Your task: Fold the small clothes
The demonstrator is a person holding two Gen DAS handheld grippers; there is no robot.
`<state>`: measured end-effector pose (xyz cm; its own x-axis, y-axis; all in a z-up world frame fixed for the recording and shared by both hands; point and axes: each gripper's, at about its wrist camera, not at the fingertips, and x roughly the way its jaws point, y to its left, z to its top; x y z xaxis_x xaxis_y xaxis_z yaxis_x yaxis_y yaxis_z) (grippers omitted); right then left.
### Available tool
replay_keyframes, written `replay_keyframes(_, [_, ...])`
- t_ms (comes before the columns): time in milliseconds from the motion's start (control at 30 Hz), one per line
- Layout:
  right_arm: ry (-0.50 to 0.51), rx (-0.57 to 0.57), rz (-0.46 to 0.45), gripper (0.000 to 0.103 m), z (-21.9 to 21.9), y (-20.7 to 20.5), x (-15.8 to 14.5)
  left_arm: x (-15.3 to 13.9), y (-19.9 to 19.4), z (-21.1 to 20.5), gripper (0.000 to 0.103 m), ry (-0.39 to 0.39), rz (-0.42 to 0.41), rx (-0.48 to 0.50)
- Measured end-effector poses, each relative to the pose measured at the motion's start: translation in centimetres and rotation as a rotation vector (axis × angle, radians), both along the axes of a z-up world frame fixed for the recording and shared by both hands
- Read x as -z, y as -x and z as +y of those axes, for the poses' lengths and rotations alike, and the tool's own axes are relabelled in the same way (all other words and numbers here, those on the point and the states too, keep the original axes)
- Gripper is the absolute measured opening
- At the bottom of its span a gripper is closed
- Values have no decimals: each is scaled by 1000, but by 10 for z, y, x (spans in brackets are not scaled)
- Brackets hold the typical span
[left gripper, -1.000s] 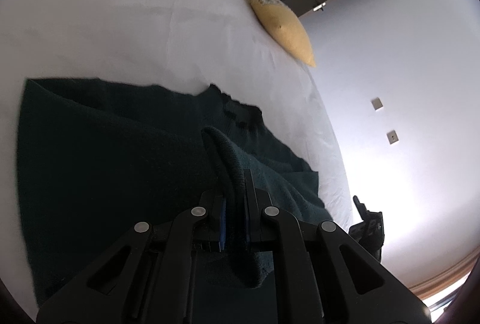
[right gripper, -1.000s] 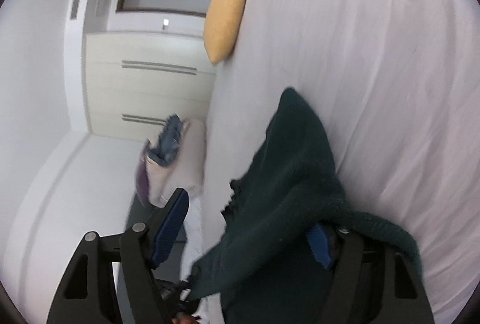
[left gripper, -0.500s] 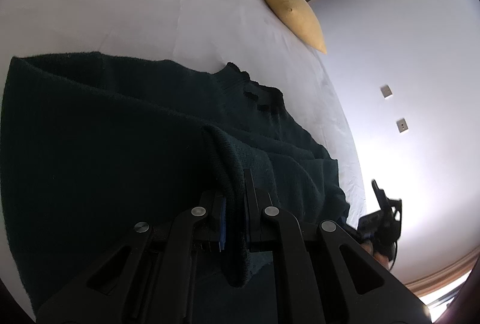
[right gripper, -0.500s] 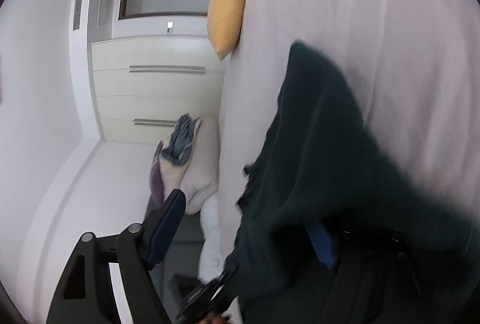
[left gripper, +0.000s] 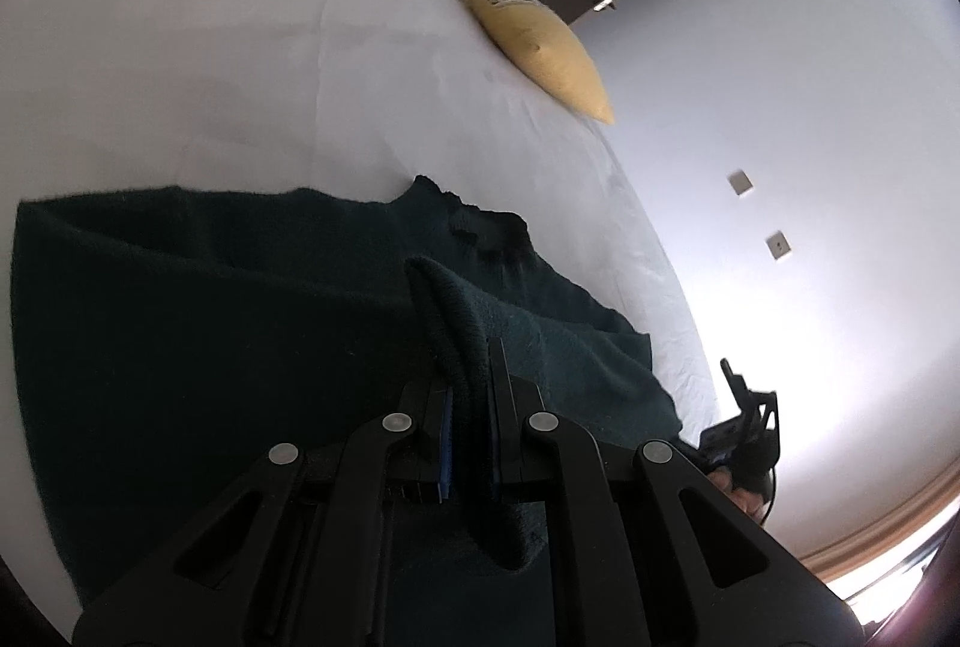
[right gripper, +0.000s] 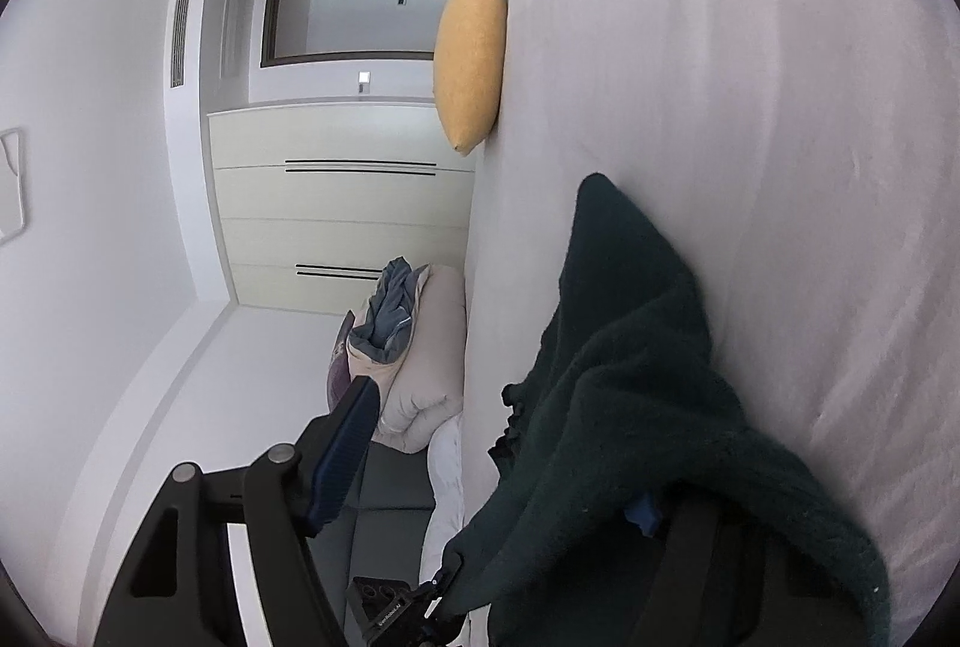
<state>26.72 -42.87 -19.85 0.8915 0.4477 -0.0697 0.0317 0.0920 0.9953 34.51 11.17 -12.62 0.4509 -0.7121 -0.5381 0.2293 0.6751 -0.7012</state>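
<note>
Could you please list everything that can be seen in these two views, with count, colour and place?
Knitted garment: one, dark green, spread on the bed, one edge lifted.
Bed sheet: one, white, under the garment.
Cushion: one, yellow, at the far end of the bed.
Drawer unit: one, cream, against the far wall.
Bundle of bedding and clothes: one pile, beige and blue-grey, beside the bed.
Wall plates: two, pale, on the wall.
Left gripper: one, black with blue pads, shut on a fold of the garment.
Right gripper: one, black with blue pads, jaws closing, garment draped over one finger.
</note>
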Motion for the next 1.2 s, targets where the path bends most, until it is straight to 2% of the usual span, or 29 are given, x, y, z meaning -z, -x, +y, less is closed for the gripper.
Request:
replay_keyframes(167, [37,-24,-5,74,3,-4,-5,4,-1,12,7,40,-47,-25])
replay_keyframes(233, [52,-32,0,74,4,-4,-5,13,-4,9,7,-11,-19,-28])
replay_keyframes(300, [57,-41,7,73,5,-7,-1,36,-6,4,7,-80,55,-22])
replay_keyframes(400, [77,-76,26,68,6,-11,2,47,-3,12,7,-26,81,-43])
replay_keyframes(567, [31,-109,20,68,1,-4,3,40,0,7,8,-87,91,-24])
replay_keyframes(833, [-57,-82,21,71,-7,22,3,40,3,11,8,-63,123,-31])
replay_keyframes(1100, [-45,-42,54,72,-11,59,-7,33,14,21,8,-76,159,-27])
replay_keyframes(1133, [-32,-40,57,73,-12,65,-10,29,19,22,8,-95,159,-31])
replay_keyframes(1200, [14,-25,100,81,-19,80,-19,14,27,25,8,-158,128,-45])
